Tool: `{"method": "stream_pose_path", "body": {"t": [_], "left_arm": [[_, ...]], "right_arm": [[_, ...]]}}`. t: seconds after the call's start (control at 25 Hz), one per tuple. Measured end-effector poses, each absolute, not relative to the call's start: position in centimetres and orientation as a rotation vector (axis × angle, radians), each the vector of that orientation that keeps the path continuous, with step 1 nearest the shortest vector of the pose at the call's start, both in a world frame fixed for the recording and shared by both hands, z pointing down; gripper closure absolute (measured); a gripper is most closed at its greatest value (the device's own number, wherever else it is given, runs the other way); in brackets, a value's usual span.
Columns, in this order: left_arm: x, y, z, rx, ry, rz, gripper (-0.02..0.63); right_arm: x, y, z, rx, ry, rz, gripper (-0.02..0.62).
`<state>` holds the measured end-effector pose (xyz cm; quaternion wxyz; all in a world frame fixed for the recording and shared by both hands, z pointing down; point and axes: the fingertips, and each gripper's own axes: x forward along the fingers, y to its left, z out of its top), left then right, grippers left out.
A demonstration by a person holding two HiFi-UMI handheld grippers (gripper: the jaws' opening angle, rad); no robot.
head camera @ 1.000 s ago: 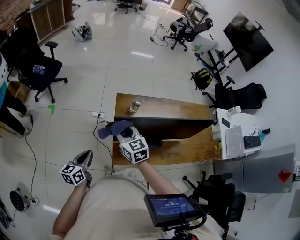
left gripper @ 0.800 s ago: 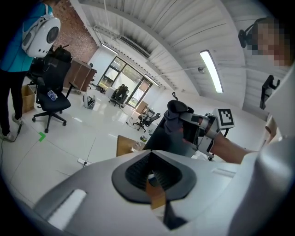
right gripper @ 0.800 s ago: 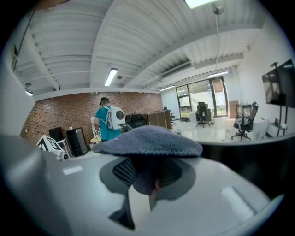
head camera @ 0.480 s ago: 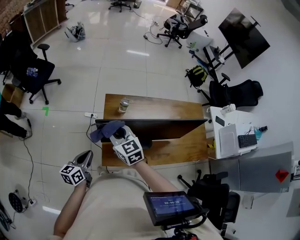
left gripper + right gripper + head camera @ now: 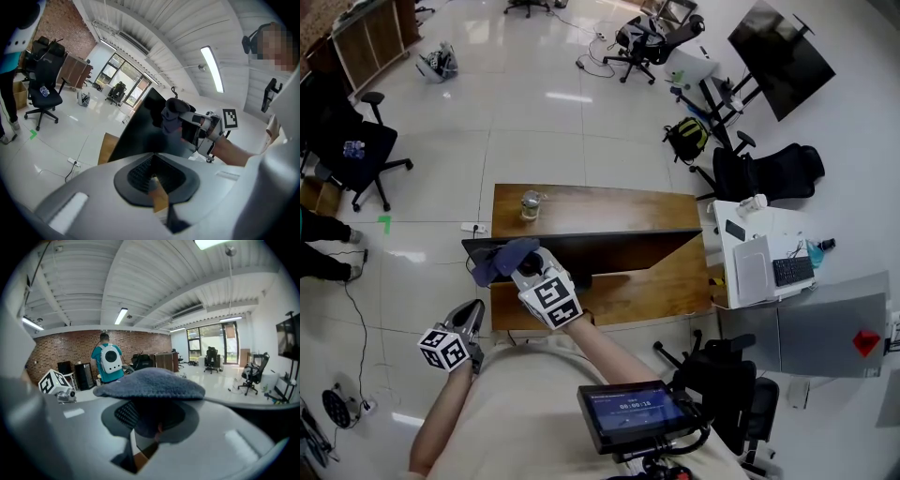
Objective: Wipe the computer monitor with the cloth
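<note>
While the right gripper [image 5: 521, 264] pinches the blue-grey knitted cloth [image 5: 499, 259] at the left end of the black flat monitor [image 5: 623, 247], mid-frame, I'd say wiping's just starting. The next move probably calls for a steady sweep rightward. The left gripper [image 5: 471, 313], lower left, is pressed together on nothing.
</note>
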<state>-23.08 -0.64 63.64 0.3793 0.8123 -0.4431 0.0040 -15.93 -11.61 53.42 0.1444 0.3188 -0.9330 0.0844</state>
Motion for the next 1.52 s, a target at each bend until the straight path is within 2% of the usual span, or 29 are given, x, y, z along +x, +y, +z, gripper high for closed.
{"method": "stream_pose_path", "body": {"t": [1.52], "left_arm": [[-10.6,-2.3,63.7,2.107,-1.137,0.127,0.603]], "right_arm": [[-0.5,-12.9,54.1,0.945,-2.642,0.194,0.506]]}}
